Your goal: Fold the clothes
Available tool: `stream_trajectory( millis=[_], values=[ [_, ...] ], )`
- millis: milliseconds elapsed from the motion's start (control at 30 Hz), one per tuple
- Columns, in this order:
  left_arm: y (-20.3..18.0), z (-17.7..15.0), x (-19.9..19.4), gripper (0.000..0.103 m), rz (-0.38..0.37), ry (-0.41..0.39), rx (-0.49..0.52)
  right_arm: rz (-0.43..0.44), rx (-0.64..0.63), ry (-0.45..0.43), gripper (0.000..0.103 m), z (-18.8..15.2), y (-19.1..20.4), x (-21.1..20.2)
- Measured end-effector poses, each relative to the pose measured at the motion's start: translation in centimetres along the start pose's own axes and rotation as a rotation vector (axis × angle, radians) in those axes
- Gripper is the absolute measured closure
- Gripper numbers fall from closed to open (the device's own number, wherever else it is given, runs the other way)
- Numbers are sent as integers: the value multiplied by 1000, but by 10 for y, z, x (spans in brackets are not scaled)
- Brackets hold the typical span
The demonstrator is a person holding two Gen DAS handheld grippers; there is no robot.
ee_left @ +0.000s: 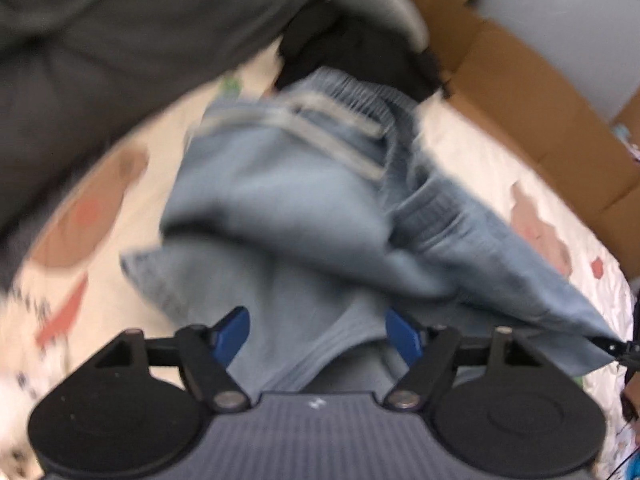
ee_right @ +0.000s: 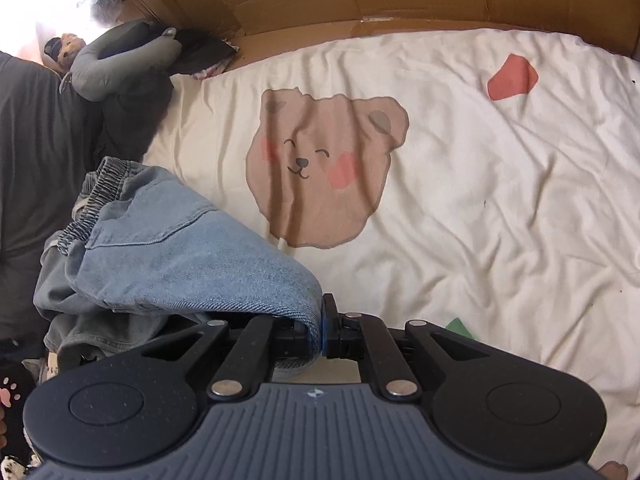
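Light-blue denim shorts [ee_right: 168, 256] lying bunched on a cream bedsheet [ee_right: 480, 208], just left of the printed bear face [ee_right: 324, 168] in the right wrist view. Elastic waistband [ee_right: 96, 196] at the far end from the bear print's lower edge, toward a dark grey cushion [ee_right: 36, 152]. Right claw [ee_right: 320, 332] pressed together, pinching a folded denim edge of the shorts and holding it raised off the sheet below the bear print. Left claw [ee_left: 318, 336] spread wide, blue pads [ee_left: 230, 334] standing apart on either side of the denim, cloth between them but not pinched; left wrist view blurred. Same shorts [ee_left: 288, 200] seen there heaped, pale drawstring [ee_left: 320, 132] across the gathered waistband. Brown cardboard [ee_right: 360, 0] along the far bed edge beyond the bear print. Grey neck pillow [ee_right: 120, 64] up and to the left of the bear print, beside the cushion.
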State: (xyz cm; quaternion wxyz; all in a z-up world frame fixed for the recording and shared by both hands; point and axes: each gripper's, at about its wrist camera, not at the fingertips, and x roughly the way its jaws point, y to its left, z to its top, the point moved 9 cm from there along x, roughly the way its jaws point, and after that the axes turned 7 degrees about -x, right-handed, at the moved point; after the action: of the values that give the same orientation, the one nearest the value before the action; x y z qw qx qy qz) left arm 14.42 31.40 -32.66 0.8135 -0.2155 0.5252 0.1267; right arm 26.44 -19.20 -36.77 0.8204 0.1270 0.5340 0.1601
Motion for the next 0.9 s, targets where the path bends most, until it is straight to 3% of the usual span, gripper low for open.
stream_trajectory(
  millis=[167,267,367,500,600,900],
  values=[
    [-3,-16,18,15,73,12,101,-5,2,14,100,-3,-1,2],
    [-10,-21,22,14,60,16,112,-14,11,27,100,-6,-2,5],
    [-18,-29,33,5,46,21,148,-15,20,33,100,-11,-1,6],
    [-24,-39,56,7,49,80,128,-19,22,46,100,-16,1,10],
    [-34,-42,60,4,38,78,131,-21,22,53,100,-19,1,12],
    [-50,-62,77,1,112,51,218,-49,-20,62,98,-18,5,15]
  ],
)
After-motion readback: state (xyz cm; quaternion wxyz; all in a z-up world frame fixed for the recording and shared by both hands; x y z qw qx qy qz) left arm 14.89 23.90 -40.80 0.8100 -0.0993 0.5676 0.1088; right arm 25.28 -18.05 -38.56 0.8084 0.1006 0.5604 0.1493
